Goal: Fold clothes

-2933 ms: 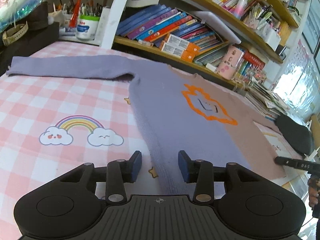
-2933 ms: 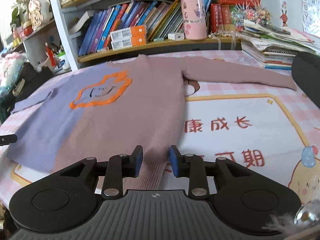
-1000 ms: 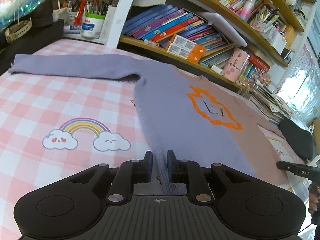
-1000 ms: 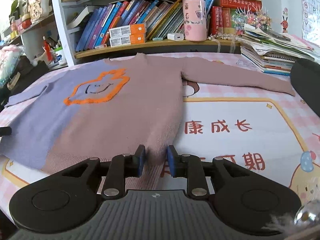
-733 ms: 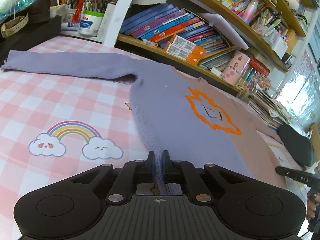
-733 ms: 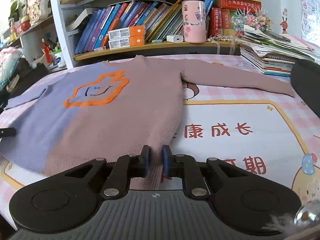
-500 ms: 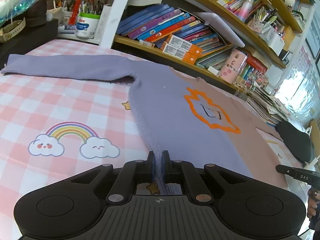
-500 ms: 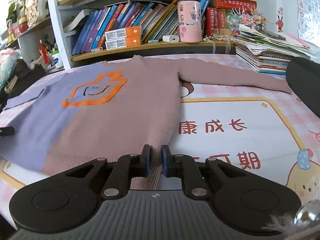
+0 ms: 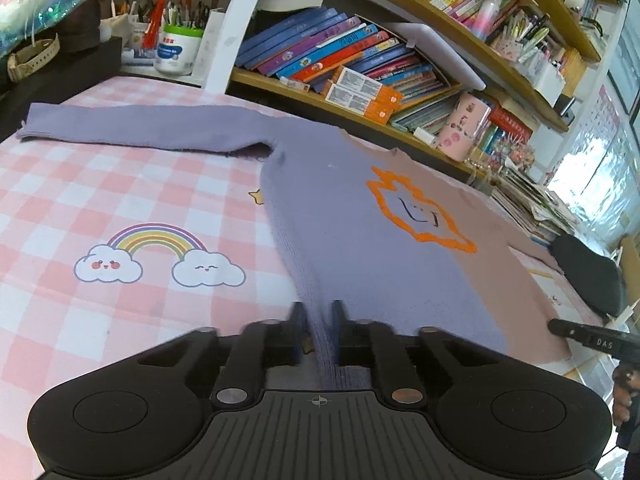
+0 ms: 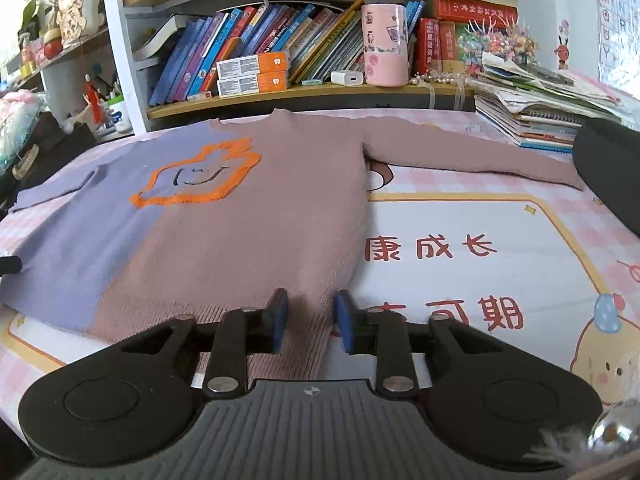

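My left gripper (image 9: 318, 320) and right gripper (image 10: 310, 320) each pinch the sweater's (image 10: 240, 232) bottom hem at lower centre, jaws clamped tight on fabric.

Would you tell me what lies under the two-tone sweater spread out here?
The sweater lies flat on a printed pink checked mat. A rainbow print and red characters show beside it; whatever is printed beneath the body is covered.

A pink checked tabletop (image 9: 60, 184) is being backed by wooden shelves (image 10: 304, 94) that are being crowded with leaning books (image 9: 320, 52). Daylight is being let in through a window (image 9: 592, 168) at the right.
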A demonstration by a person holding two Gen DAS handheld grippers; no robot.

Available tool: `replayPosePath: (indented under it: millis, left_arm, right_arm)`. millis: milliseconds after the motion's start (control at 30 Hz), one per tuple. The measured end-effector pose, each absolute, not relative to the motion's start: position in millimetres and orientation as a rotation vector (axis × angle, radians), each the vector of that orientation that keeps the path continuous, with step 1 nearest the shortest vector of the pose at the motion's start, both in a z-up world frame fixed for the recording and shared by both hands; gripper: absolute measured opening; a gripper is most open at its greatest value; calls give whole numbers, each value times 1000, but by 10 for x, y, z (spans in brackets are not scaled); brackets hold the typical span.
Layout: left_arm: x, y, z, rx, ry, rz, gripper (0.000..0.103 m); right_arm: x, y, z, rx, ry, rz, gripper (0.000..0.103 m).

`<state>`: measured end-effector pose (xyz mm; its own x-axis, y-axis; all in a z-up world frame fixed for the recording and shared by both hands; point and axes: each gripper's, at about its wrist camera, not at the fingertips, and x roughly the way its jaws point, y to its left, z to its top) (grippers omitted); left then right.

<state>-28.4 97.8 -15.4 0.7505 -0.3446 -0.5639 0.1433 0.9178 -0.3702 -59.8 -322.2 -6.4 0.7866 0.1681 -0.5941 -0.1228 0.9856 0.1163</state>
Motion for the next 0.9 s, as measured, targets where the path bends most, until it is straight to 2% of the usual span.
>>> replayPosePath:
  millis: [167,600,833,900]
  left_arm:
    - [-308,960,-66,-299,630,-279,5]
    - [-321,968,-168,-288,660,-273,6]
    - [-388,892,-96,-210,628,-240,13]
    - [-407,890,-61,-195,611,-223,19]
  right_arm:
    - [-612,-3223,-21,78,626,155,9]
    - [-609,-3202,-83,59,639,142,10]
    - [-657,-3174,-46,32,614,121,19]
    - [-672,-3167,-24,24,603,120,24]
